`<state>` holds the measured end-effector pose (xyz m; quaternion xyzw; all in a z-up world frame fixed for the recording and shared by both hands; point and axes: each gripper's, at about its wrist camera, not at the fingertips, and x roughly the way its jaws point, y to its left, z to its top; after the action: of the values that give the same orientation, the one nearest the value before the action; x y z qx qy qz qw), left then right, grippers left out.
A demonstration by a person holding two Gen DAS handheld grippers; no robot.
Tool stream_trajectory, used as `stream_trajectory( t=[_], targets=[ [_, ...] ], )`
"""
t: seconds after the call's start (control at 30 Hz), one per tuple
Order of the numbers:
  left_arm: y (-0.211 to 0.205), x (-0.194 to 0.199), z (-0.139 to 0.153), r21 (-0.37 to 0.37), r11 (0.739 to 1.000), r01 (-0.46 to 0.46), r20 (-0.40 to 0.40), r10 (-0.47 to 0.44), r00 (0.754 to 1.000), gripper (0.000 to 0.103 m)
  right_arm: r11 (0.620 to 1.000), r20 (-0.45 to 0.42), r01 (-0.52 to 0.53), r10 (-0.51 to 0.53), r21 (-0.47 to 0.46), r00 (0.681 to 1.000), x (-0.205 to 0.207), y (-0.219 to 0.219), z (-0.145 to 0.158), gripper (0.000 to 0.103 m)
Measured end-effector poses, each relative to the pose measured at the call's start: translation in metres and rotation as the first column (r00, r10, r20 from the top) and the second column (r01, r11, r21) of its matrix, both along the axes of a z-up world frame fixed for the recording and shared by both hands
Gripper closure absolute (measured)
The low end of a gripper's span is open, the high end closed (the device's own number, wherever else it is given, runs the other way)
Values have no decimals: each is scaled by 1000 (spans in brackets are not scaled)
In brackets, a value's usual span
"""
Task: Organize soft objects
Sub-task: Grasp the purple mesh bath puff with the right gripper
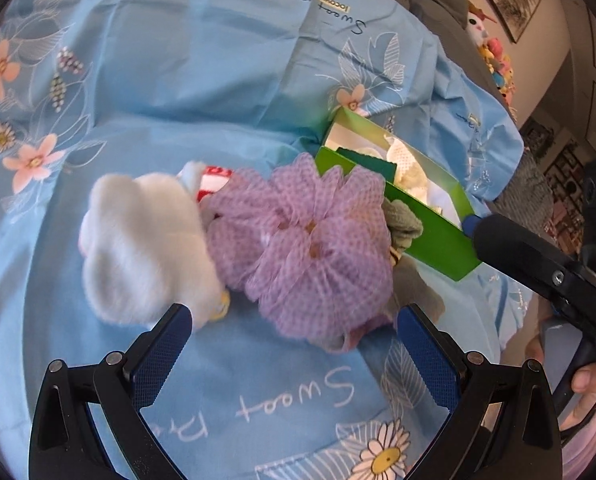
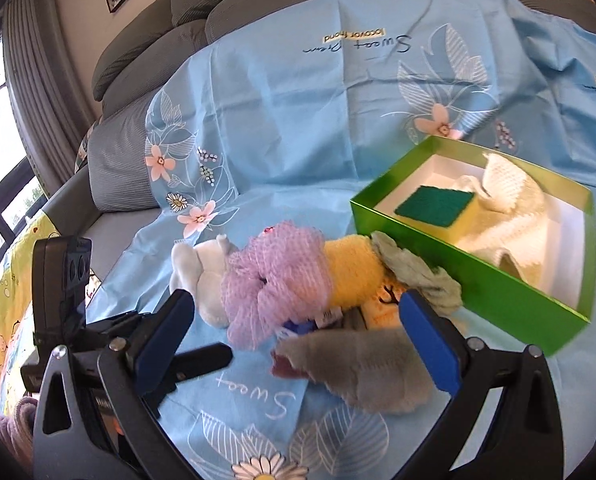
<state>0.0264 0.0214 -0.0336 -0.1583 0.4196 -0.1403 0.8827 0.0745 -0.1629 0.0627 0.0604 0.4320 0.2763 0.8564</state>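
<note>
A purple mesh pouf [image 1: 305, 248] lies on the blue floral sheet [image 1: 202, 80], right ahead of my open left gripper [image 1: 296, 340]. A white plush toy [image 1: 146, 248] touches its left side. In the right wrist view the pouf [image 2: 278, 280] rests against a yellow towel roll [image 2: 353, 276] and a grey-green cloth [image 2: 417, 276]. A grey fuzzy piece [image 2: 369, 364] lies between the fingers of my open right gripper [image 2: 298, 332], and nothing is gripped. The green box [image 2: 477, 280] holds a green-topped sponge [image 2: 433, 200] and a white knitted cloth [image 2: 509, 216].
The sheet covers a grey sofa [image 2: 170, 60]. One finger of my right gripper [image 1: 509, 244] reaches in by the box wall [image 1: 437, 236]. A hand [image 1: 589, 380] holds that tool. Colourful toys [image 1: 493, 56] sit far right. A yellow patterned cover [image 2: 6, 300] lies at the left.
</note>
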Motion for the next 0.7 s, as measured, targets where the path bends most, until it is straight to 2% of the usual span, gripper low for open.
stream_trajectory(
  t=[0.37, 0.53, 0.6, 0.63, 0.7],
  targets=[
    [-3, 23, 1, -32, 998, 45, 48, -44, 998, 3, 997, -64, -75, 75, -3, 995, 42, 30, -18, 5],
    [-2, 30, -6, -54, 997, 47, 32, -45, 998, 22, 994, -88, -112, 111, -9, 990, 49, 38, -27, 25],
    [-2, 33, -11, -71, 996, 52, 17, -51, 999, 40, 992, -97, -123, 122, -11, 988, 51, 40, -30, 36],
    [-2, 34, -13, -80, 995, 51, 8, -51, 999, 43, 992, -103, -127, 124, -19, 987, 52, 41, -32, 39],
    [1, 34, -16, -104, 993, 47, 1, -47, 999, 56, 991, -115, -132, 128, -30, 985, 54, 43, -35, 54]
  ],
)
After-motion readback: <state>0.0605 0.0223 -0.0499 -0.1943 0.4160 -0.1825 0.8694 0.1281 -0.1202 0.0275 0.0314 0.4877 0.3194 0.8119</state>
